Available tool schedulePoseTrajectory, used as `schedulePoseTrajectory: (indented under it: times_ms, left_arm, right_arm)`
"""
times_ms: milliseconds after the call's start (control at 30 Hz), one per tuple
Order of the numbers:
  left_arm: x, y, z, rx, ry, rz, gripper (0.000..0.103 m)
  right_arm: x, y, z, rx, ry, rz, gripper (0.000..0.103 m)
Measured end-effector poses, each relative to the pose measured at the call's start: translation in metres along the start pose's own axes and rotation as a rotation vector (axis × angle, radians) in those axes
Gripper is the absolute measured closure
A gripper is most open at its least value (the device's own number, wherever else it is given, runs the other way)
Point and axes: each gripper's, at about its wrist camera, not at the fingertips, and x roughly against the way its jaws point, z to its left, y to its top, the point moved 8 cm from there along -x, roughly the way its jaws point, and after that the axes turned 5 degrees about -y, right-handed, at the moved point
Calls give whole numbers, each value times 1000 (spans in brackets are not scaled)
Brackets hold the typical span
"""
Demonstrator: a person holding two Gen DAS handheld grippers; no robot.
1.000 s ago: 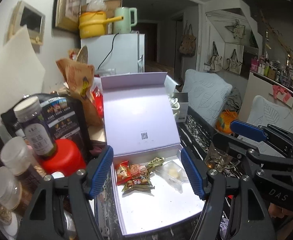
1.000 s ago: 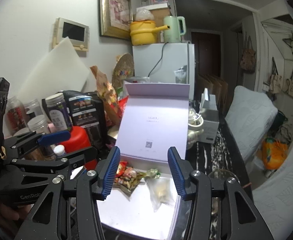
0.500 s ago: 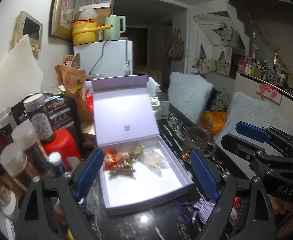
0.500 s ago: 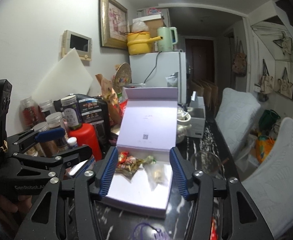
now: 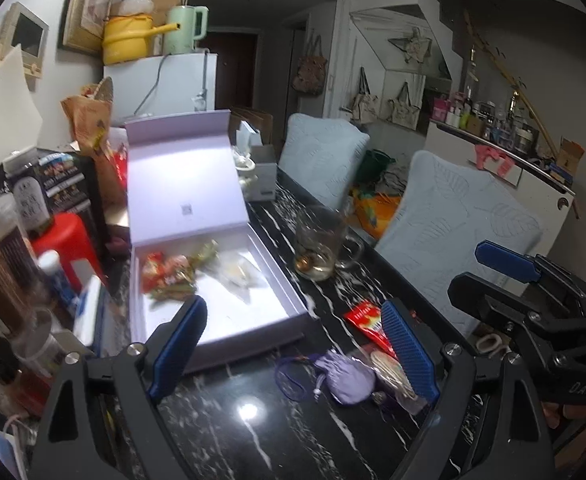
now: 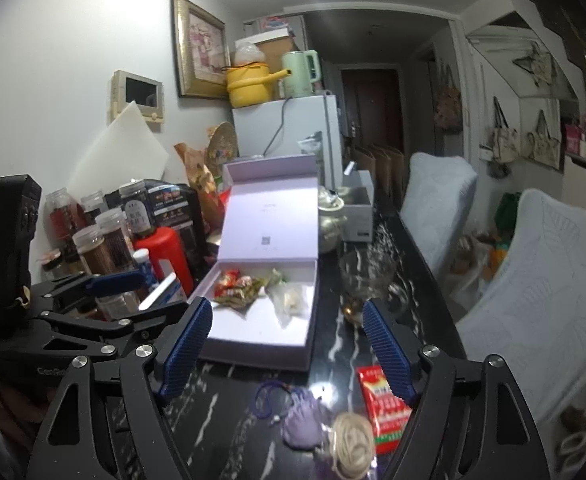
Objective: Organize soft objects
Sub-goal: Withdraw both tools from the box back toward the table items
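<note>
**A:** ok so what's the left camera showing?

**B:** The left gripper (image 5: 293, 344) is spread wide with nothing between the blue pads, and the jaws have just been opening. It hangs over a black marbled table (image 5: 253, 432). A lavender box (image 5: 277, 280) sits just past it with its lid propped up behind. Inside, at the back end, are some red and green snack packets (image 5: 169, 276) and a clear bag (image 5: 237, 276), a bit blurred. On the table in front of the box lies a small purple pouch (image 5: 347, 376) with a dark cord, and beside it a red packet (image 5: 367, 318), partly behind the right finger. A glass mug (image 5: 321, 244) stands to the right of the box. The right gripper (image 5: 509, 260) pokes in from the right edge.

**A:** and the right camera?

**B:** Same deal. The right gripper (image 6: 289, 340) is wide and empty, jaws also just been opening. The purple pouch (image 6: 303, 416) lies on the table near the bottom, between the fingers but touching neither. A pale ball of string (image 6: 351, 440) sits right next to it, and the red packet (image 6: 385, 408) is tucked by the right finger. The box (image 6: 309, 328) is further back, snacks (image 6: 239, 288) at its far end. The left gripper (image 6: 113, 282) is over on the left, in front of a bunch of jars (image 6: 97, 244).
</note>
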Motion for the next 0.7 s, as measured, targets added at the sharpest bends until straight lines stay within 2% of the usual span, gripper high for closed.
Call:
schedulePoseTrajectory:
  times_ms: [433,567,700]
  left_arm:
    - [-34,-51,-22,27,-47,129,13]
    - [-44,-67,-32,21,-72,167,13]
    - [-54,-84,-36,7,-59,202,13]
  right_arm:
    - [6,-54,-31,-53,-66,50,22]
    - [-1,-79,-39,-62,-80,85,22]
    - [-11,-104,-49,-94,-69,150,22]
